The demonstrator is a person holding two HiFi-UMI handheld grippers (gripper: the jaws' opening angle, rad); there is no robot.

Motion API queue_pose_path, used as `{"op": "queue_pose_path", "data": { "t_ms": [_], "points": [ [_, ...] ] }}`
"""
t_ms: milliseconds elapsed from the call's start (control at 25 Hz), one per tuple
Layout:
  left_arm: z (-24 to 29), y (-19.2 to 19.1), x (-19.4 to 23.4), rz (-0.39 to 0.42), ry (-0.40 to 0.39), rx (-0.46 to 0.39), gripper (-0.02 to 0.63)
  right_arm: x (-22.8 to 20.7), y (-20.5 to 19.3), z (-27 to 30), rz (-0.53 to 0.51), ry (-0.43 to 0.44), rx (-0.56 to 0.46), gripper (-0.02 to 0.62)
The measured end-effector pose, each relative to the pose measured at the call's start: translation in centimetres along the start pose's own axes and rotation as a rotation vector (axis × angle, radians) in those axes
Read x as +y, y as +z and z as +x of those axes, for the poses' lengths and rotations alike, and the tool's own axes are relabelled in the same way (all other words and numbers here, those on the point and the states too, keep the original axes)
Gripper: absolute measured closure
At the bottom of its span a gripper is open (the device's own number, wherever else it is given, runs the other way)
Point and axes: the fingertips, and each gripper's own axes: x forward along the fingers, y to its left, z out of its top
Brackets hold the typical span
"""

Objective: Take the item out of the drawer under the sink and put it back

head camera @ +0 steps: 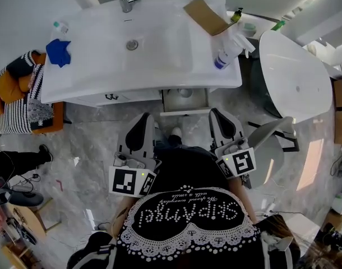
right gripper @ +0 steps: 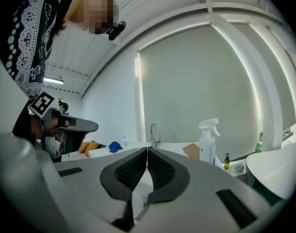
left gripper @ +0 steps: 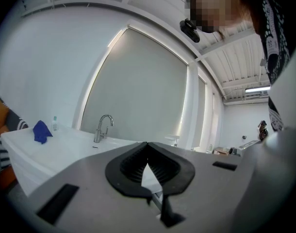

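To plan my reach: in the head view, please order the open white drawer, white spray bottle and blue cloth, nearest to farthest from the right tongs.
1. Open white drawer, just ahead, slightly left.
2. White spray bottle, farther ahead, slightly right.
3. Blue cloth, far left.

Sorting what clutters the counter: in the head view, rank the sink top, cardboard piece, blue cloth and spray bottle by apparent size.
1. sink top
2. cardboard piece
3. blue cloth and spray bottle: too alike to rank
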Motion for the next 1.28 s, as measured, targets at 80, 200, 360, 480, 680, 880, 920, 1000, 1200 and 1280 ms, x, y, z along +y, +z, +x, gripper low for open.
{"op": "queue_pose_path", "data": {
  "t_ms": [80, 200, 360, 480, 680, 880, 920, 1000, 1200, 1280],
  "points": [
    [-0.1, -0.2, -0.2, -0.008, -0.002, 0.001, 0.603, 0.1, -0.1, -0.2, 0.004, -0.002, 0.002, 0.575],
    [-0.3, -0.4, -0.4, -0.011, -0.008, 0.006, 0.603, 0.1, -0.1, -0.4, 0.010, -0.002, -0.005, 0.575],
    [-0.2, -0.3, -0.9, -0.005, -0.010, 0.001, 0.603, -0.2, 0.1, -0.6, 0.017, -0.005, -0.015, 0.574],
    [-0.2, -0.5, -1.1, -0.008, -0.010, 0.003, 0.603, -0.2, -0.1, -0.6, 0.018, 0.005, -0.005, 0.574],
    [0.0, -0.7, -1.3, -0.017, -0.008, 0.012, 0.603, 0.2, -0.9, 0.3, -0.069, 0.061, 0.043, 0.574],
    [0.0, -1.1, -1.1, -0.028, 0.011, 0.024, 0.603, -0.1, -5.3, 1.5, -0.234, 0.101, 0.230, 0.572],
    [0.1, -1.1, -0.9, -0.030, 0.017, 0.026, 0.603, -0.2, -6.0, 1.7, -0.248, 0.112, 0.250, 0.572],
    [0.2, -1.1, -0.5, -0.034, 0.034, 0.030, 0.603, -0.5, -7.2, 2.3, -0.271, 0.135, 0.281, 0.572],
    [0.2, -1.2, 0.5, -0.040, 0.077, 0.034, 0.603, -0.4, -9.5, 3.6, -0.356, 0.195, 0.361, 0.571],
    [0.2, -1.1, 0.8, -0.041, 0.092, 0.030, 0.603, -0.5, -10.7, 4.0, -0.381, 0.214, 0.390, 0.571]
  ]
}}
